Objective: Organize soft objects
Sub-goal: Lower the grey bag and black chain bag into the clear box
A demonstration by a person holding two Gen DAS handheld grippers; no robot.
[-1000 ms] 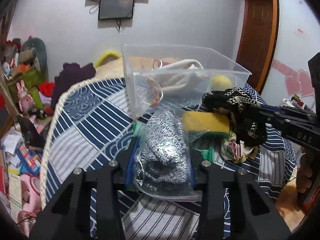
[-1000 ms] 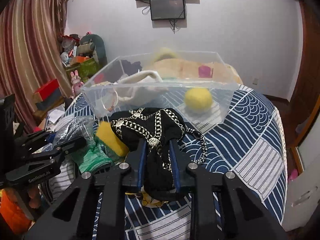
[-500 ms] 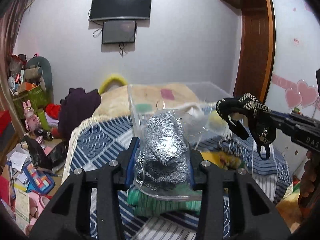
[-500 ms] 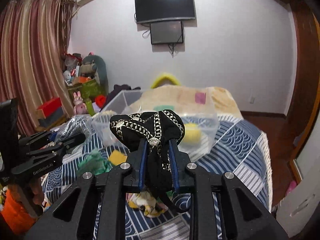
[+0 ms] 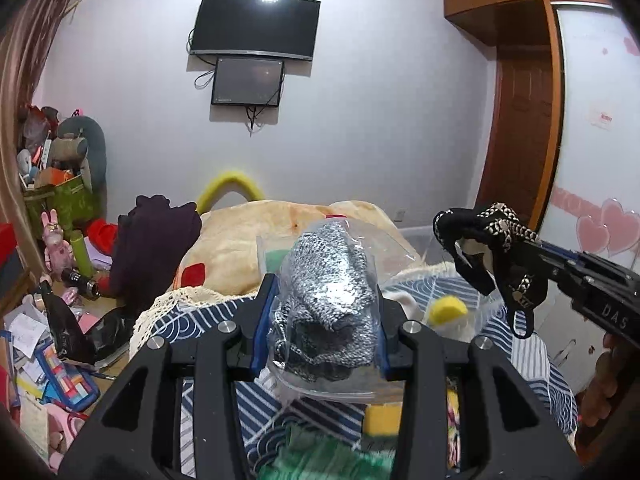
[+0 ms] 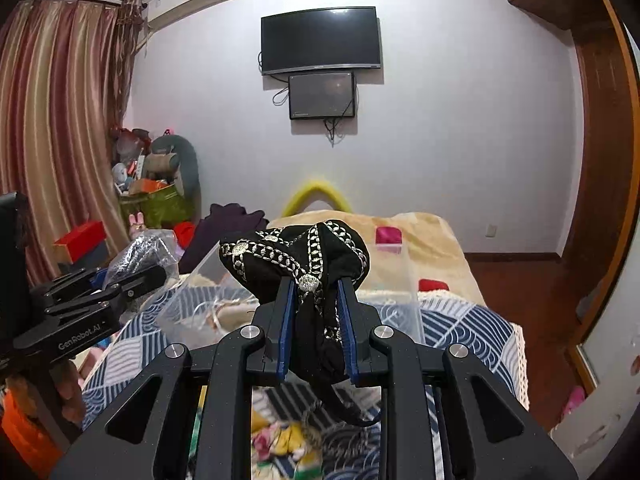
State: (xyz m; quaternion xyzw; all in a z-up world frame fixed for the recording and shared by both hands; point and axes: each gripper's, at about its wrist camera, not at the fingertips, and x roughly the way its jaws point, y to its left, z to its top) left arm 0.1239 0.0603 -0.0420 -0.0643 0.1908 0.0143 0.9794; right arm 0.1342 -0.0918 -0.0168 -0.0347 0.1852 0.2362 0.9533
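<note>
My left gripper (image 5: 320,308) is shut on a clear bag of grey knit fabric (image 5: 328,304) and holds it up over the bed; it also shows in the right wrist view (image 6: 136,276). My right gripper (image 6: 316,308) is shut on a black cloth with silver chain trim (image 6: 296,256), lifted above the clear plastic bin (image 6: 410,300); the cloth also shows at the right of the left wrist view (image 5: 492,252). A yellow ball (image 5: 446,310) and a white item lie in the bin. A yellow sponge (image 5: 382,420) and green cloth (image 5: 320,456) lie below on the bed.
The bed has a blue and white patterned cover (image 6: 460,328) and a beige blanket (image 5: 248,240). A dark purple garment (image 5: 152,248) sits at its left edge. Clutter and toys (image 5: 60,240) fill the floor on the left. A wooden door (image 5: 520,128) stands at the right.
Both grippers have risen with their loads from just above the bed to above the bin's rim. The bin now sits lower in both views.
</note>
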